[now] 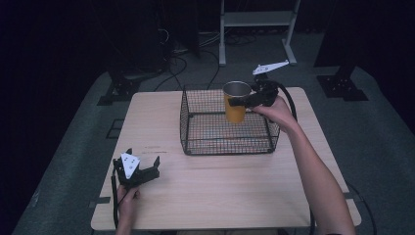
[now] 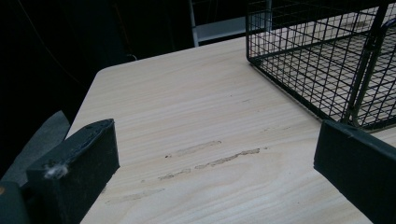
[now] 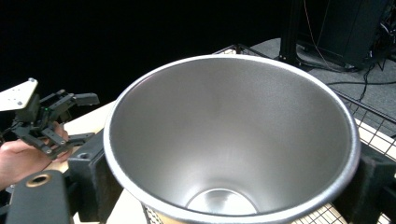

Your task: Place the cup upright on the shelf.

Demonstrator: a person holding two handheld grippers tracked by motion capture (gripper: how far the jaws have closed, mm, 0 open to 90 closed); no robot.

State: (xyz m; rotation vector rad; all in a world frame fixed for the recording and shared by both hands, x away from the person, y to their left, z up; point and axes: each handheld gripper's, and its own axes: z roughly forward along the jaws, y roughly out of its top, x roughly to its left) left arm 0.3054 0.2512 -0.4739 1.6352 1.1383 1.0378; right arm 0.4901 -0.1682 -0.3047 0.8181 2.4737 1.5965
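High view. A light wooden table (image 1: 220,191) carries a black wire basket (image 1: 195,132) at about 12 o'clock from the table's centre. The right gripper (image 1: 238,102), held in the person's right hand (image 1: 276,110), sits at roughly 1 o'clock above the basket. Its jaws are pinched on a cup (image 1: 236,105), yellow outside with a metal rim, gripping just under the rim. The cup is upright and raised over the basket's interior; whether its base touches the mesh floor cannot be told. The left gripper (image 1: 150,169) lies at about 8 o'clock, low over the table near the front left corner, held by the left hand (image 1: 127,200). Its jaws are spread wide with nothing between them.

Left gripper view. Two black jaws rise at 7 o'clock and 4 o'clock, far apart, with bare wood between them. The basket's near corner (image 2: 322,60) stands at 2 o'clock, well clear of both jaws.

Right gripper view. The cup's steel interior (image 3: 233,140) opens toward the camera, its rim (image 3: 140,196) pressed between black jaw pads at 8 o'clock and 4 o'clock. Basket wire (image 3: 373,121) shows at 3 o'clock. The left gripper (image 3: 70,119) appears farther off at 9 o'clock, jaws apart, in the left hand (image 3: 21,158).
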